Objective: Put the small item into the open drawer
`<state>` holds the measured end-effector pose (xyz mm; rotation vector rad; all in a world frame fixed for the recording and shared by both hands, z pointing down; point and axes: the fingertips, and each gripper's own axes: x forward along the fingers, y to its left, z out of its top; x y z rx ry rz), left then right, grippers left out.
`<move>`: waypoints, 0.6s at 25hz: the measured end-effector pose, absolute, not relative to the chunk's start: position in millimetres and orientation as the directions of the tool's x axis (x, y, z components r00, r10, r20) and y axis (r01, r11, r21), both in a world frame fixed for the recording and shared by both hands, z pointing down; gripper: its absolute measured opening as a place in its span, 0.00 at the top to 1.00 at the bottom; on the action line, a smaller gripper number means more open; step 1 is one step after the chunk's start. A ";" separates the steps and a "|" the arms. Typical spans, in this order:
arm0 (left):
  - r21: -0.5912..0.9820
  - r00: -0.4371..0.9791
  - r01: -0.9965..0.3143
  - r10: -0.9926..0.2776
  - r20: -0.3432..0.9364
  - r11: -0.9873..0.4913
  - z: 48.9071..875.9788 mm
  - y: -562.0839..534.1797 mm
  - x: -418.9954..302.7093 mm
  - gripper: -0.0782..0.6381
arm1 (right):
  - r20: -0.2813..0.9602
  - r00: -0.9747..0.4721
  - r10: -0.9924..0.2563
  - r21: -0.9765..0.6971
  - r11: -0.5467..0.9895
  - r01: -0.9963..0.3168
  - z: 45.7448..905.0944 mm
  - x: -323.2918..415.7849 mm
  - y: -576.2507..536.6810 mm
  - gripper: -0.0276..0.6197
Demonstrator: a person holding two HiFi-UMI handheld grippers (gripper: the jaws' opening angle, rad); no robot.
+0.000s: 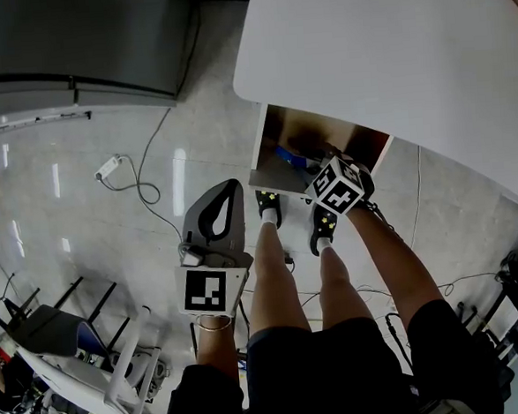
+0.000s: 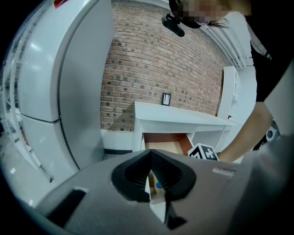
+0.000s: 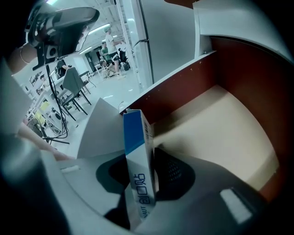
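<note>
The small box (image 3: 138, 151) is located inside the open drawer (image 3: 183, 85), over its pale floor, between the jaws of the right gripper (image 3: 148, 170). Its long axis is aligned with the jaws and directed deeper into the drawer. The jaws are spread. A dark gap is seen at one pad, and the other pad appears barely to touch. The box is white, with a blue band and blue print. The left gripper (image 1: 217, 215) is held outside the drawer, its jaws closed on nothing.

Left gripper (image 2: 150, 153) fingers together (empty), open drawer (image 2: 161, 144), white desk (image 2: 183, 120) beyond
</note>
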<state>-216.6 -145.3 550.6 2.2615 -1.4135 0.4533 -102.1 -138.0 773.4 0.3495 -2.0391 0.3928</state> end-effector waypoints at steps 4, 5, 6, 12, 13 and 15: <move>0.185 0.428 -0.902 -0.761 0.487 -0.389 548.2 -143.3 -216.3 0.90 | 0.882 -0.464 -0.081 -0.130 0.905 -0.404 770.9 -100.8 -136.2 0.76; 0.185 0.429 -0.902 -0.761 0.487 -0.390 547.7 -142.7 -215.6 0.90 | 0.882 -0.464 -0.081 -0.129 0.906 -0.404 770.4 -99.9 -135.7 0.76; 0.185 0.429 -0.902 -0.762 0.486 -0.390 547.5 -142.2 -214.8 0.90 | 0.882 -0.463 -0.082 -0.129 0.905 -0.405 770.2 -99.0 -135.3 0.75; 0.187 0.432 -0.900 -0.758 0.489 -0.393 549.7 -141.5 -210.8 0.90 | 0.880 -0.467 -0.085 -0.132 0.900 -0.414 771.4 -95.0 -135.4 0.74; 0.186 0.433 -0.900 -0.758 0.488 -0.394 549.9 -141.8 -210.0 0.90 | 0.879 -0.468 -0.086 -0.132 0.901 -0.414 771.0 -94.6 -135.6 0.73; 0.185 0.435 -0.899 -0.758 0.487 -0.397 550.2 -142.7 -208.4 0.90 | 0.878 -0.470 -0.090 -0.128 0.901 -0.414 770.2 -93.8 -136.8 0.73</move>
